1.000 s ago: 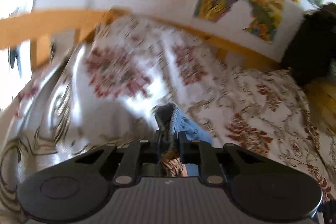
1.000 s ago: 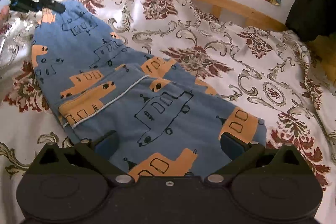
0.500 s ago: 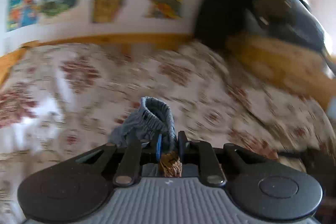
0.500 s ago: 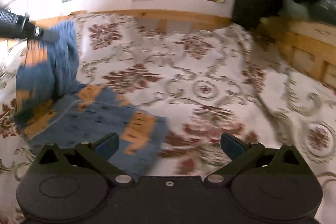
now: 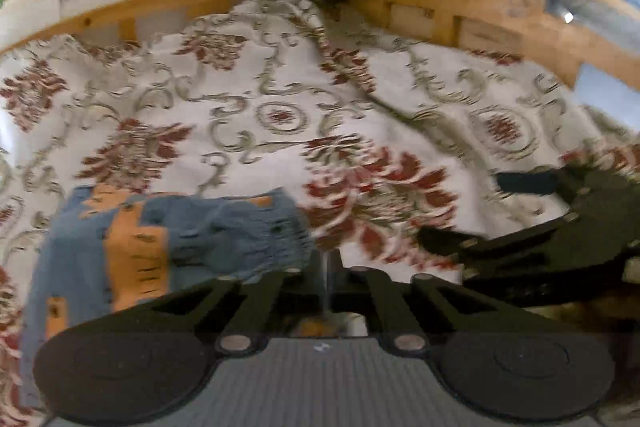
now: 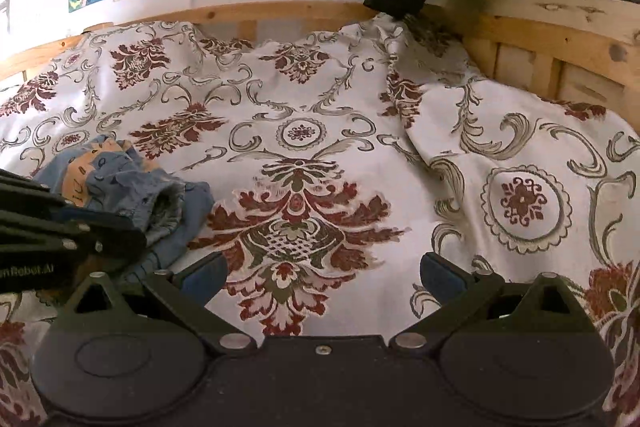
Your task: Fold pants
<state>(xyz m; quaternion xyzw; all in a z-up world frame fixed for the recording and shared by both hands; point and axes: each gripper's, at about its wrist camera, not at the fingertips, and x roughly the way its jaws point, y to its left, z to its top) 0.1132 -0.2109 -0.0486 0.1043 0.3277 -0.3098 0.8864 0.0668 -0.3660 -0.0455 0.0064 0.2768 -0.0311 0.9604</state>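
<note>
Pants lie bunched on the bed, left tool nearly closed beside the cuff, grip unclear, right tool spread empty: operator should lay the fold flat, edges aligned.

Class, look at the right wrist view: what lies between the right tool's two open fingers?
Only bare bedspread lies between the right tool fingers; the pants sit off to the left, shown in the right wrist view.

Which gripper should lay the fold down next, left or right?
Left, probably. The left gripper looks shut on the pants, carrying the hem. The right gripper is open over bare bedspread, beside the pants.
</note>
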